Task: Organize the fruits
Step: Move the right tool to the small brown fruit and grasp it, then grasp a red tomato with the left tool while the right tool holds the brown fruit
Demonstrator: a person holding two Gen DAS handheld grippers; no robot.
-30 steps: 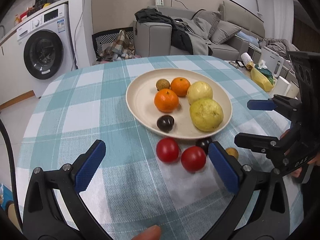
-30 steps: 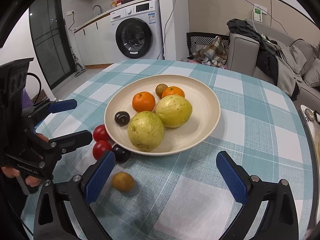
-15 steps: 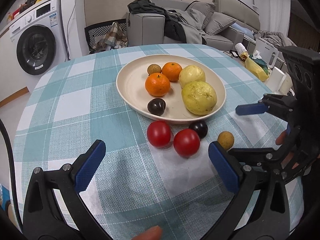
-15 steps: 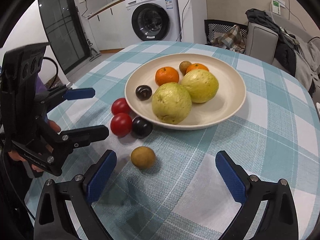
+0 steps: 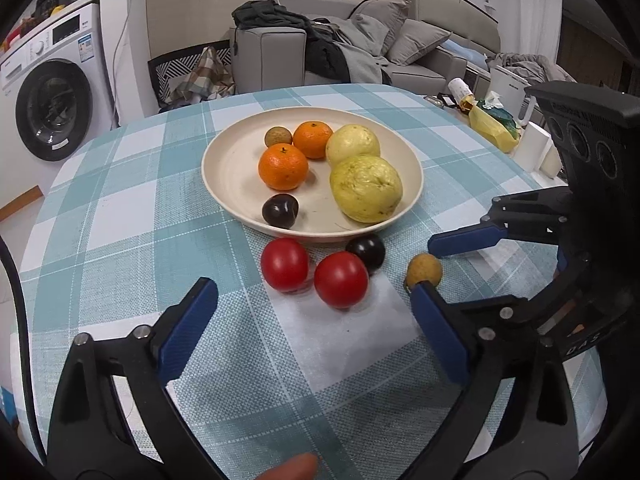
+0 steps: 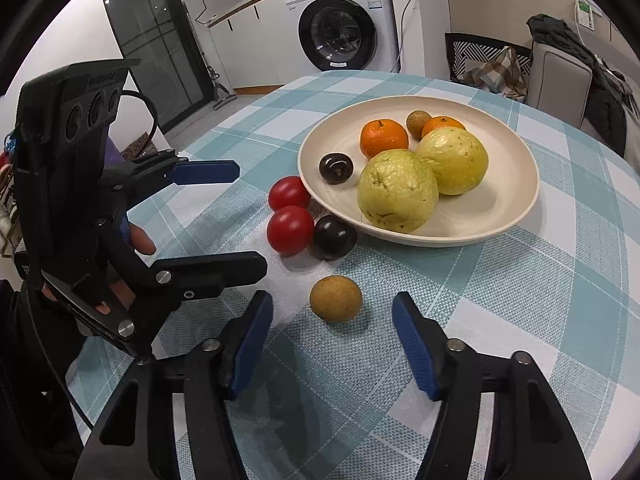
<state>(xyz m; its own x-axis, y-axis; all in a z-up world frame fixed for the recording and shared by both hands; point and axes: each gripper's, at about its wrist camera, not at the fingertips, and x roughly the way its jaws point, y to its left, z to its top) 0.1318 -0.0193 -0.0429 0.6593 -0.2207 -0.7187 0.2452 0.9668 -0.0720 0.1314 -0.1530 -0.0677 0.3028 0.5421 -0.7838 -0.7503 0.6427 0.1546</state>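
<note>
A big cream plate [image 5: 224, 184] sits in the middle of the table [image 5: 120, 216], which has a blue and white check cloth. On the plate are two oranges [image 5: 283, 166], two big yellow-green fruits [image 5: 366, 189], one dark plum [image 5: 280, 211] and one small brown fruit [image 5: 277, 136] at the back.

Four fruits lie on the cloth just beside the plate: two red tomatoes [image 5: 341, 279] touching each other, a second dark plum [image 6: 334, 237] next to them by the plate rim, and a small brown round fruit [image 6: 336, 298] a little apart.

The right claw [image 6: 332, 348] is wide open and holds nothing. It sits low over the table, and the small brown round fruit lies just in front of the gap between its blue pads [image 6: 412, 348].

The left claw [image 5: 312, 332] is wide open too and holds nothing. The two tomatoes lie just ahead of it
</note>
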